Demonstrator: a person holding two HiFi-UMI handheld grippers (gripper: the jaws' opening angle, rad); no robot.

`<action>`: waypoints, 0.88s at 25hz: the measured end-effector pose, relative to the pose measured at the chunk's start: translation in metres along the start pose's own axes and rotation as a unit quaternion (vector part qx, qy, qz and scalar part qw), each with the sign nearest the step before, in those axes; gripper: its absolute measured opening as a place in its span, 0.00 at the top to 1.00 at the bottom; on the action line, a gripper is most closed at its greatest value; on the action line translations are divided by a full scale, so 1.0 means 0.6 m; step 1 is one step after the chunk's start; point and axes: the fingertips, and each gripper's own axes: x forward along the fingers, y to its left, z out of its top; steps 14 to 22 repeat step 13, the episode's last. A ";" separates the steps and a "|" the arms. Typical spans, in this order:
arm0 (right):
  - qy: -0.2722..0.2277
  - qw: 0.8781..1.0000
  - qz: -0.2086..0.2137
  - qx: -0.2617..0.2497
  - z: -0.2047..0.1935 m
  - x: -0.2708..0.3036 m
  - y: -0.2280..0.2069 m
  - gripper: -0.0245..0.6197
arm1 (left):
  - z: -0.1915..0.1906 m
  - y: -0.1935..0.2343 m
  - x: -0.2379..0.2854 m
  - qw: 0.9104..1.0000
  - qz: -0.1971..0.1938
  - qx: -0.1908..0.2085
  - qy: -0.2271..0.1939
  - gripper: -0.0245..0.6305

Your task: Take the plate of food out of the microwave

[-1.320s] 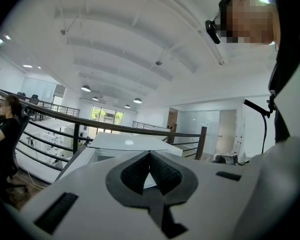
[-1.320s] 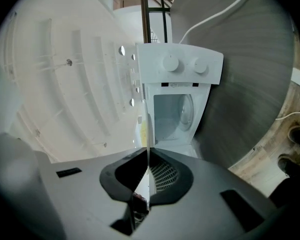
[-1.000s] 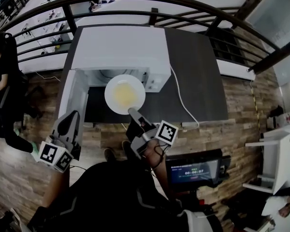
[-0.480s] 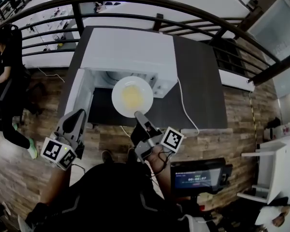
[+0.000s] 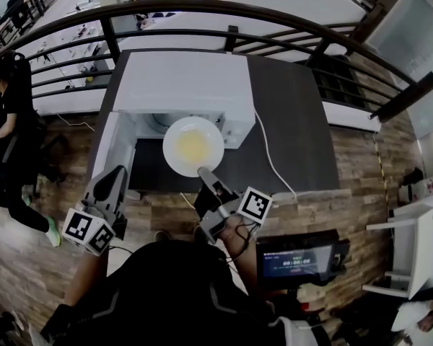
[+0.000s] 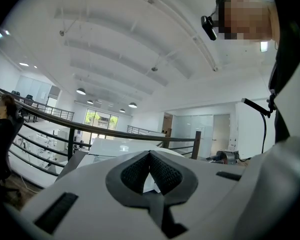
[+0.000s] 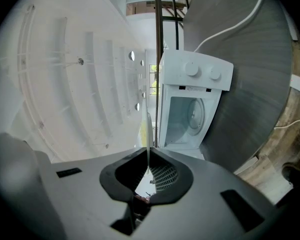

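Observation:
A white plate point(image 5: 193, 145) with yellow food hangs just in front of the open white microwave point(image 5: 184, 81), over the dark table point(image 5: 296, 121). My right gripper point(image 5: 202, 171) is shut on the plate's near rim. In the right gripper view the plate point(image 7: 149, 129) shows edge-on between the pads of the right gripper point(image 7: 149, 166). Beyond it is the microwave point(image 7: 195, 109), whose cavity holds only its turntable. My left gripper point(image 5: 115, 175) is at the lower left, near the table's front edge. In its own view the left gripper point(image 6: 150, 156) is shut on nothing.
The microwave door point(image 5: 114, 150) swings open to the left. A white cable point(image 5: 270, 157) runs across the table from the microwave's right side. A dark railing point(image 5: 238, 9) curves behind the table. A person point(image 5: 3, 121) stands at the far left. A small screen point(image 5: 296, 258) sits at my lower right.
Little differs apart from a small shift of the head view. The plate stays in my right gripper in front of the microwave opening, and my left gripper stays low at the left.

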 end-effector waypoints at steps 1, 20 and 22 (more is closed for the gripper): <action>0.001 1.000 0.001 0.000 -0.001 0.000 0.000 0.94 | -0.002 -0.001 -0.001 1.000 0.000 0.000 0.001 0.96; 0.005 1.000 -0.001 0.000 -0.006 -0.004 -0.007 0.94 | -0.010 0.002 -0.016 1.000 0.015 -0.004 0.003 0.96; 0.005 1.000 -0.001 0.000 -0.006 -0.004 -0.007 0.94 | -0.010 0.002 -0.016 1.000 0.015 -0.004 0.003 0.96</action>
